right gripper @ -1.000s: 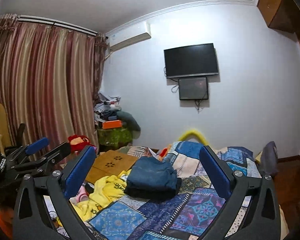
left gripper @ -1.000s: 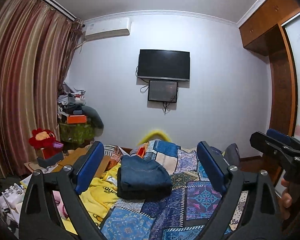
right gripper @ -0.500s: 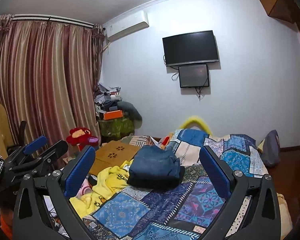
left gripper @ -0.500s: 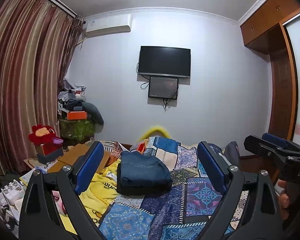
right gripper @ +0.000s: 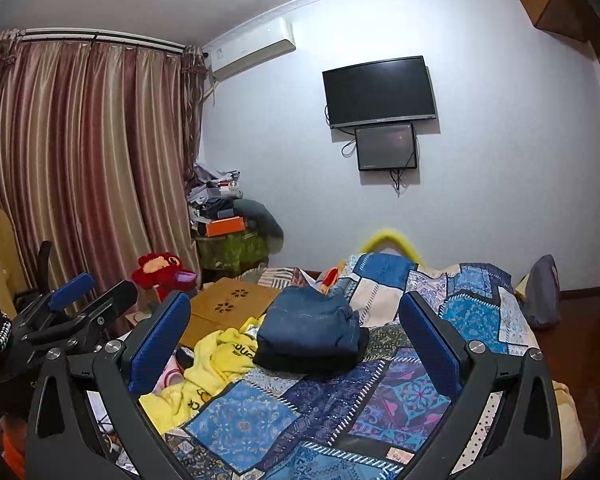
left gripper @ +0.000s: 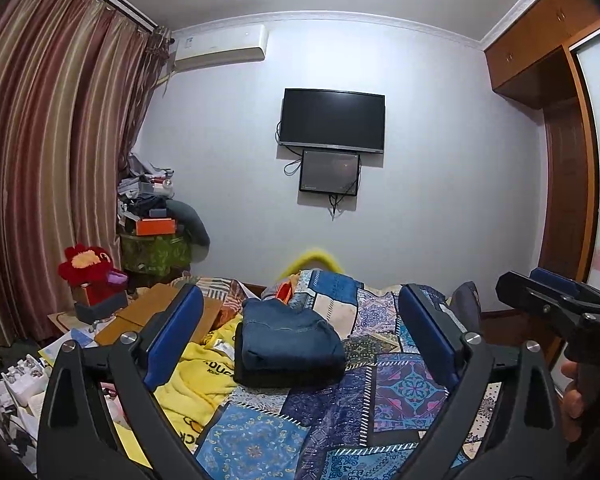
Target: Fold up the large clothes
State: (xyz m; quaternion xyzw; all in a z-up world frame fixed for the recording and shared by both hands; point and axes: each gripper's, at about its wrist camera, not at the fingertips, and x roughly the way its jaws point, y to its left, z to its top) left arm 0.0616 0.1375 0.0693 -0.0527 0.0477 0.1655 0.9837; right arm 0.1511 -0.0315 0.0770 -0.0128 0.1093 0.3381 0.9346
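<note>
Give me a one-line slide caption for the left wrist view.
Open left gripper raised over folded blue jeans on a patchwork quilt.

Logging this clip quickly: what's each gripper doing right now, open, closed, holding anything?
Left gripper: open, holding nothing, raised above the folded jeans on the bed.
Right gripper: open, holding nothing, also clear of the jeans.

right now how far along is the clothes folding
Done: the blue jeans sit as a compact folded stack on the patchwork quilt. In hand: nothing; the left tool and right tool are both open, raised above the bed. Left: the yellow garment beside the jeans lies crumpled, not yet folded.
</note>
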